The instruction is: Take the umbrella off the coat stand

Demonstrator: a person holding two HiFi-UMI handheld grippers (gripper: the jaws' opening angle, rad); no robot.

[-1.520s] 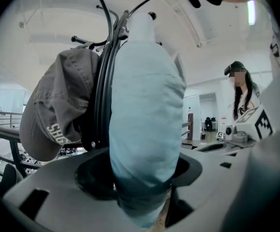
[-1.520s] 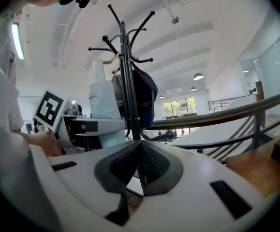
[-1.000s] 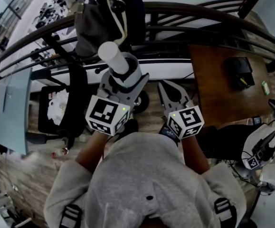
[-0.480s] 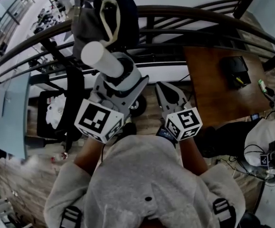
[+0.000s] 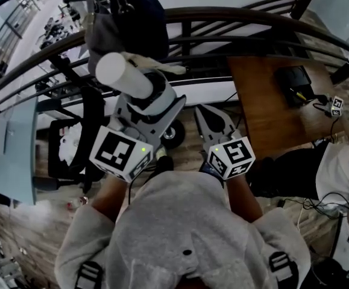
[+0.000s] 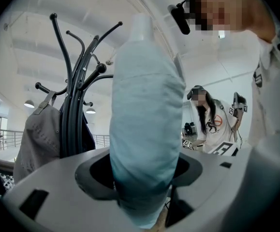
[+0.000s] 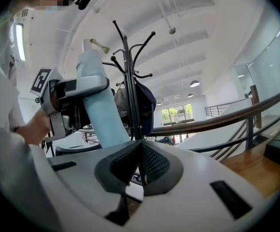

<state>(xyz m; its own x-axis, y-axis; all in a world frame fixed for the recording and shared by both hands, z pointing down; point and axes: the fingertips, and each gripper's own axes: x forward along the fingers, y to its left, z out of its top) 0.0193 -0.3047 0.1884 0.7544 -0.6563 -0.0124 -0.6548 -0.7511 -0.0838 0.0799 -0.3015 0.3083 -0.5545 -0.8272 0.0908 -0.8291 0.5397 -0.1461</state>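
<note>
A folded pale blue umbrella [image 5: 123,76] stands upright between the jaws of my left gripper [image 5: 151,101], which is shut on its body. The left gripper view shows the umbrella [image 6: 145,124] filling the middle, with the pads pressing its sides. Its cream strap [image 5: 157,66] lies limp by its top end. The black coat stand [image 6: 75,100] rises just behind and to the left, apart from the umbrella. My right gripper [image 5: 213,120] is beside the left one, shut with nothing in it. In its own view, the right gripper [image 7: 140,164] points at the coat stand [image 7: 131,86] and the umbrella [image 7: 99,105].
A grey bag [image 6: 35,141] and a dark coat [image 5: 143,23] hang on the stand. A curved wooden railing [image 5: 246,23] runs behind it. A wooden table [image 5: 270,107] with a black device stands at the right. Other people [image 5: 343,167] are at the right.
My left gripper has lifted the umbrella and drawn it left, away from the stand. The strap loop that stood up against the hanging coat now lies limp by the umbrella's end.
</note>
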